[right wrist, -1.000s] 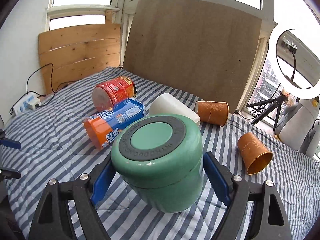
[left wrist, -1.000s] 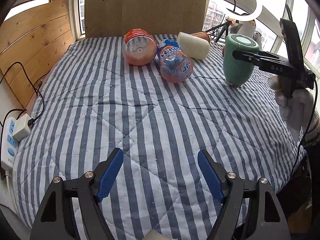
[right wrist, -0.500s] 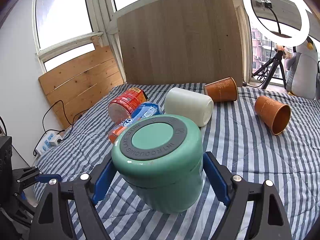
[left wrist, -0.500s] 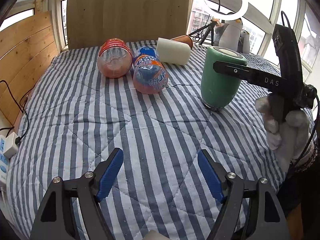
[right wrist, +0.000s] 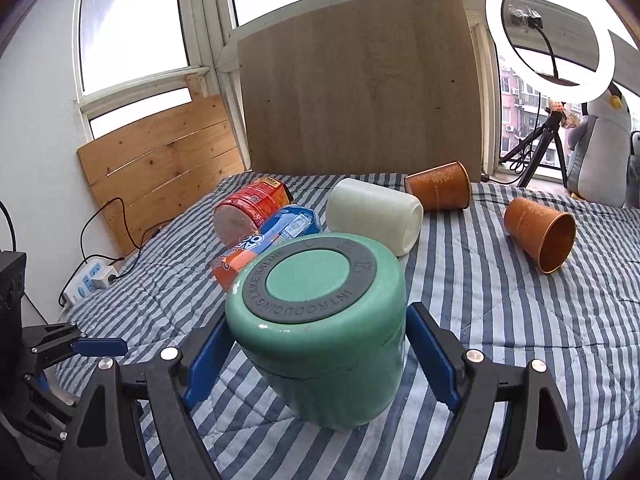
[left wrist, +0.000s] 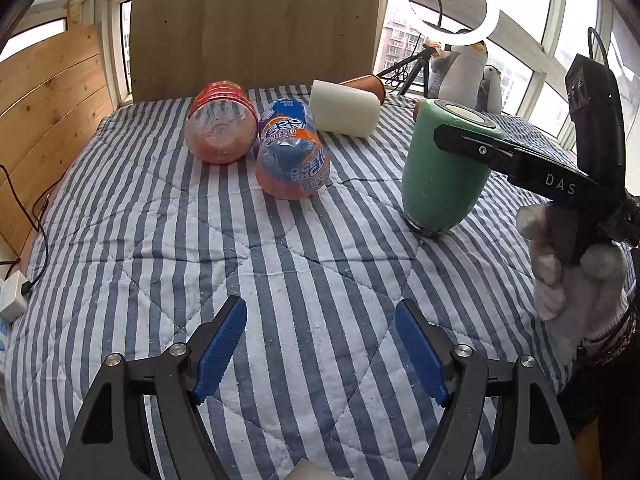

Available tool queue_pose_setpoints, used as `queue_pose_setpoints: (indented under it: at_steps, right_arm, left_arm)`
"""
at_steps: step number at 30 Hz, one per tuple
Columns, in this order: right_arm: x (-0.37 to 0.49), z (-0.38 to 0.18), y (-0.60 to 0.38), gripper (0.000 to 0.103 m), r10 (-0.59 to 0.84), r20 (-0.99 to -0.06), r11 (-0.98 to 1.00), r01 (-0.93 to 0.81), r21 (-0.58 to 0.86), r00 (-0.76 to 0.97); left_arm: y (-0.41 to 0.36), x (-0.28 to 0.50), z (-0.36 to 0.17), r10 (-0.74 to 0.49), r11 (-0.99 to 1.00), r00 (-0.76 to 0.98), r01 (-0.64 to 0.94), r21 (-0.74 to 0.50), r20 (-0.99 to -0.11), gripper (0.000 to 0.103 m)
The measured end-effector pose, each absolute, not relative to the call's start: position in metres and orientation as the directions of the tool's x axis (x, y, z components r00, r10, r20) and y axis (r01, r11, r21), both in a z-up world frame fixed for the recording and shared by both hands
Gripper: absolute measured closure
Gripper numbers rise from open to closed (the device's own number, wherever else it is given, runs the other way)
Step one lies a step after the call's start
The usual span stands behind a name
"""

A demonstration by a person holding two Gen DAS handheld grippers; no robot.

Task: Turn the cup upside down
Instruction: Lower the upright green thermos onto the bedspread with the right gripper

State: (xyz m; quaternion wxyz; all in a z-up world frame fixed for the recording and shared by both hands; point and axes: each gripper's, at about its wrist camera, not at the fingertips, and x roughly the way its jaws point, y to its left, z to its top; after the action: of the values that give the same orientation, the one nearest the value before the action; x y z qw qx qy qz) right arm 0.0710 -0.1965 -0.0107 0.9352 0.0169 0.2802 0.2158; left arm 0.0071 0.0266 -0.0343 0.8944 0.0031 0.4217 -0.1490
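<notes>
Green insulated cup (right wrist: 320,328) standing base-up on the striped quilt (left wrist: 280,280), rubber-ringed bottom facing the ceiling, mouth down on the fabric. Looks basically flipped already, just tilted a touch.

Right tongs (right wrist: 316,356) straddling it at the upper body, blue pads (right wrist: 430,356) right against both sides. Can't tell for sure whether squeezing or just touching, but reads as a pinch, probably to steady it on the soft bedding.

Left tongs (left wrist: 320,352) spread wide, nothing between them, hovering low at the near side, well apart from the cup. Probably parked out of the way.

Far side: two plastic bottles (left wrist: 256,144), a white cup (right wrist: 376,212) and two copper paper cups (right wrist: 540,232), all lying on their sides.
</notes>
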Motion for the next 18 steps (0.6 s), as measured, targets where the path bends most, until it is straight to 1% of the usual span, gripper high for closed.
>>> queue_pose_setpoints:
  at_steps: [7,11,15,18]
  right_arm:
    - [0.064,0.003,-0.202,0.021,0.418,-0.489,0.904,-0.401,0.146,0.765]
    - [0.047,0.004,-0.211,0.021,0.391,-0.451,0.919,-0.37,0.137,0.802]
    - [0.027,0.007,-0.222,0.021,0.313,-0.395,0.949,-0.297,0.102,0.864]
    - [0.005,0.01,-0.226,0.021,0.212,-0.316,0.977,-0.211,0.036,0.925]
  left_arm:
    - [0.024,0.004,-0.03,-0.261,0.957,0.623,0.269,-0.111,-0.738,0.023]
    - [0.02,0.002,-0.024,-0.265,0.958,0.654,0.262,-0.117,-0.709,0.023]
    - [0.006,-0.002,-0.01,-0.236,0.967,0.735,0.245,-0.076,-0.635,0.023]
    - [-0.005,-0.007,0.004,-0.204,0.976,0.815,0.214,-0.047,-0.542,0.023]
